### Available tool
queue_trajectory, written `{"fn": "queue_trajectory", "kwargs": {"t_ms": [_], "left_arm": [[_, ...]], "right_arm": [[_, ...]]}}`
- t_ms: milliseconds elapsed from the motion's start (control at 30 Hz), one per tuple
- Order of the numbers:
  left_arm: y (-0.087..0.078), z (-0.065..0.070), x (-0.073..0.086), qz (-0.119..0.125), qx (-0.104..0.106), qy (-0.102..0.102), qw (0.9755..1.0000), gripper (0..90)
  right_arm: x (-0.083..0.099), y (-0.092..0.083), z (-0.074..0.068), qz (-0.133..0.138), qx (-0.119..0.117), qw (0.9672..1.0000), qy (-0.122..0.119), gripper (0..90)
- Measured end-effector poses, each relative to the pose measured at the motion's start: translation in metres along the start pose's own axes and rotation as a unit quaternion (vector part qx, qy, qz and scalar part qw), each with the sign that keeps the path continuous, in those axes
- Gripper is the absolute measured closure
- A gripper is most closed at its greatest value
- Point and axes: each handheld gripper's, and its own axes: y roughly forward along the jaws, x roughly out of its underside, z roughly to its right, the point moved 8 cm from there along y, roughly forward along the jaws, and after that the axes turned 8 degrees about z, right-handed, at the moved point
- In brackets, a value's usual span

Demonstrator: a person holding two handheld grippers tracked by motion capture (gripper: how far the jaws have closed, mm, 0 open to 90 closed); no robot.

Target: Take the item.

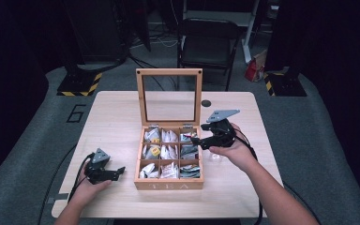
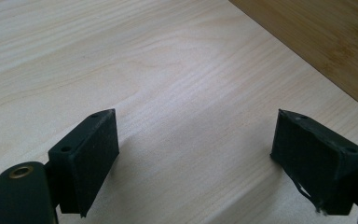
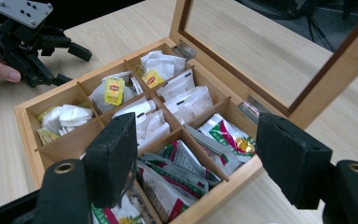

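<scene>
A wooden tea box (image 1: 168,185) stands mid-table with its glass lid (image 1: 168,71) raised upright. Its compartments hold white sachets (image 3: 186,100), yellow-tagged tea bags (image 3: 114,91) and green packets (image 3: 186,163). My right gripper (image 1: 196,139) hovers at the box's right side, open, its jaws (image 3: 196,154) over the right-hand compartments with nothing between them. Left of the box my left gripper (image 1: 119,172) rests low over the table, pointing at the box's side wall (image 2: 326,42). It is open (image 2: 196,154) with bare wood between its jaws. It also appears in the right gripper view (image 3: 77,65), beyond the box.
The light wooden table (image 1: 117,117) has bare room left and right of the box. A small dark round spot (image 1: 206,102) lies behind the lid. A black folding chair (image 1: 208,44) stands past the far edge, with cables and stand bases on the floor.
</scene>
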Motion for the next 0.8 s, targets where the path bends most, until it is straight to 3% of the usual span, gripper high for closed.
{"fn": "queue_trajectory", "kwargs": {"t_ms": [367, 800], "left_arm": [[0.000, 0.000, 0.000, 0.000, 0.000, 0.001, 1.0000, 14.1], [0.000, 0.000, 0.000, 0.000, 0.000, 0.001, 1.0000, 14.1]], "right_arm": [[-0.012, 0.023, -0.010, 0.006, -0.016, 0.9997, -0.014, 33.1], [-0.014, 0.048, -0.020, 0.005, -0.035, 0.9992, -0.020, 36.4]]}}
